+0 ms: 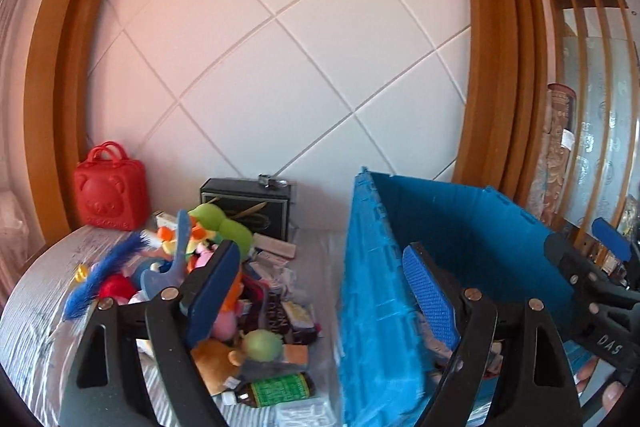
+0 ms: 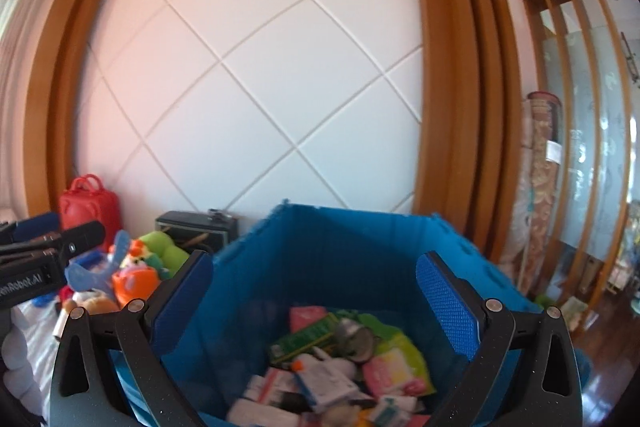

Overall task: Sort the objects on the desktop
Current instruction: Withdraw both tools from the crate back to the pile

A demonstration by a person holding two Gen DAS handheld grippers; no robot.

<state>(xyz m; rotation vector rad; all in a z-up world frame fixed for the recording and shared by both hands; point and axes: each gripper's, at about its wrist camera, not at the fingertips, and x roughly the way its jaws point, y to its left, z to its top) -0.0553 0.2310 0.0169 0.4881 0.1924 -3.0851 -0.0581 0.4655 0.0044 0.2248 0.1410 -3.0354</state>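
Note:
A pile of plush toys (image 1: 200, 247), a blue brush (image 1: 104, 271), small packets and a brown bottle with a green label (image 1: 280, 389) lies on the table, left of a blue crate (image 1: 460, 227). My left gripper (image 1: 320, 251) hangs open over the gap between pile and crate, holding nothing. In the right wrist view my right gripper (image 2: 314, 259) stands open above the blue crate (image 2: 340, 247), over packets and boxes (image 2: 340, 359) inside it. The right gripper (image 1: 584, 243) shows at the crate's far right, and the left gripper (image 2: 60, 227) at the left edge.
A red bear-faced case (image 1: 110, 187) and a black box (image 1: 248, 203) stand against the white panelled wall. A pale striped cloth covers the table (image 1: 36, 307). A rolled carpet (image 1: 556, 155) and a wood-and-glass screen (image 2: 580, 107) stand to the right.

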